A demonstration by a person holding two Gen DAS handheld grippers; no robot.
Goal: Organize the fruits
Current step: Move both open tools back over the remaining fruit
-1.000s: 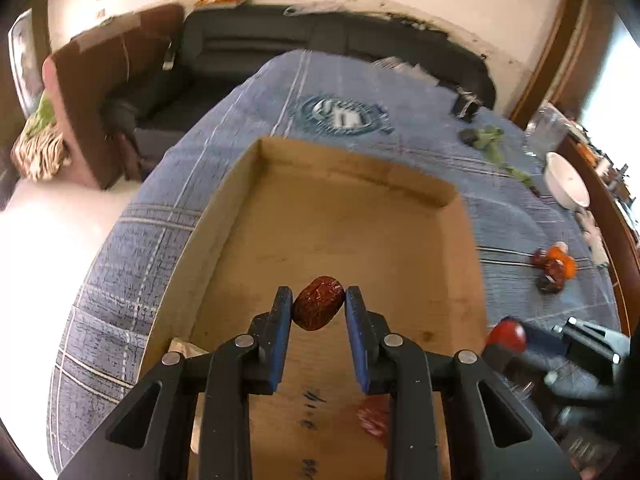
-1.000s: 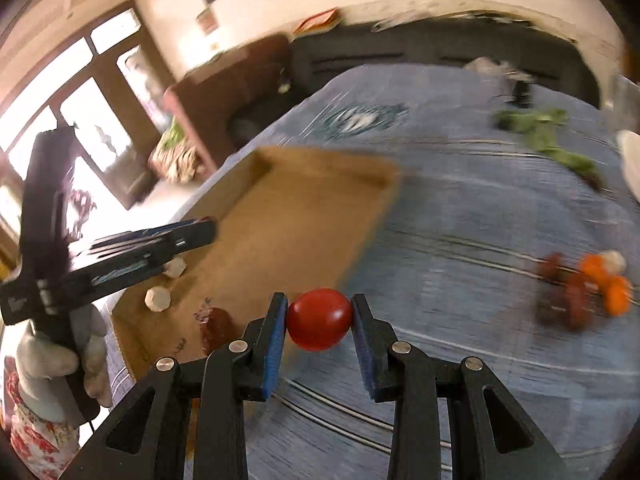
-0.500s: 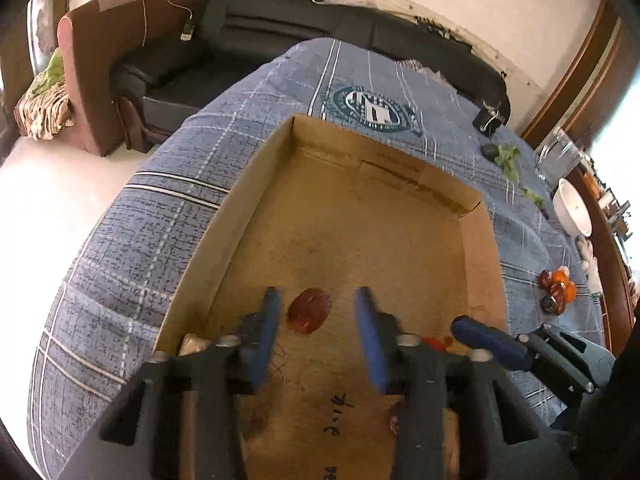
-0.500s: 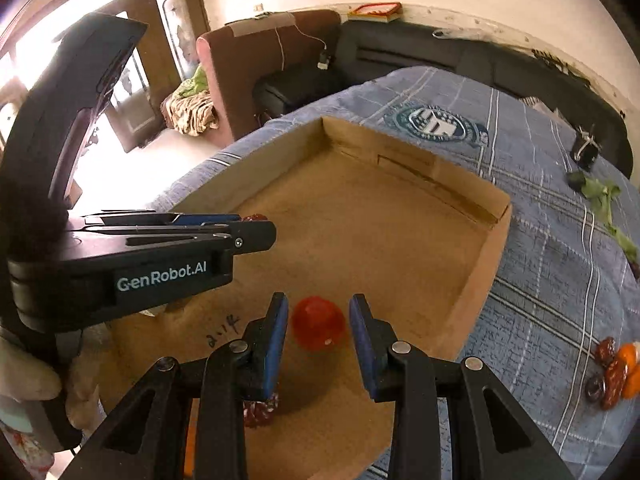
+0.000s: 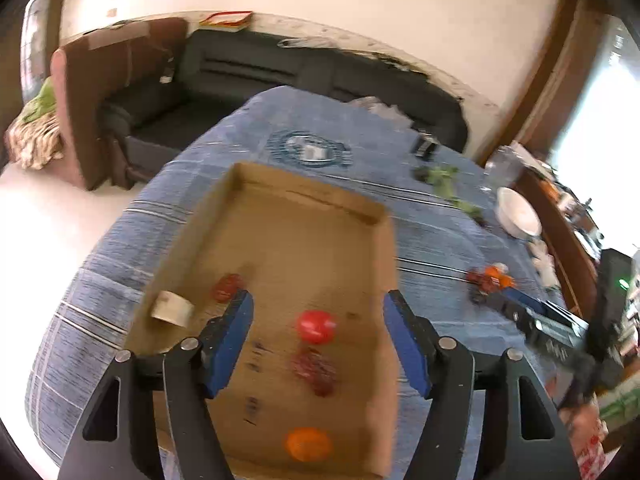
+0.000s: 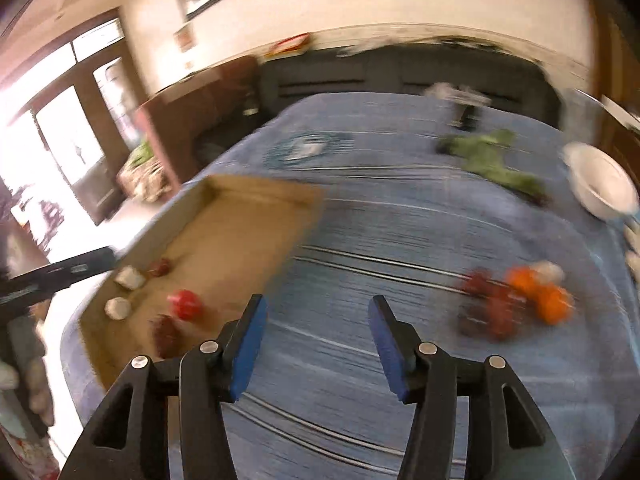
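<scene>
Both drops looked done. The left gripper (image 5: 316, 344) hung over the cardboard box (image 5: 386, 264), jaws opening with nothing between them; the tomato (image 5: 316, 326) sat on the box floor beside a red date (image 5: 314, 368). The right gripper (image 6: 314, 344) was opening too, empty, above bare blue cloth (image 6: 400, 220). Next grab, I'd guess: the fruit pile (image 6: 516, 300), with clear cloth all the way and the box's edge well off to the left.

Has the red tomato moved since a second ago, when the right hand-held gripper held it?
Yes. The red tomato now lies inside the cardboard box, left of the right hand-held gripper, whose opening jaws are empty.
</scene>
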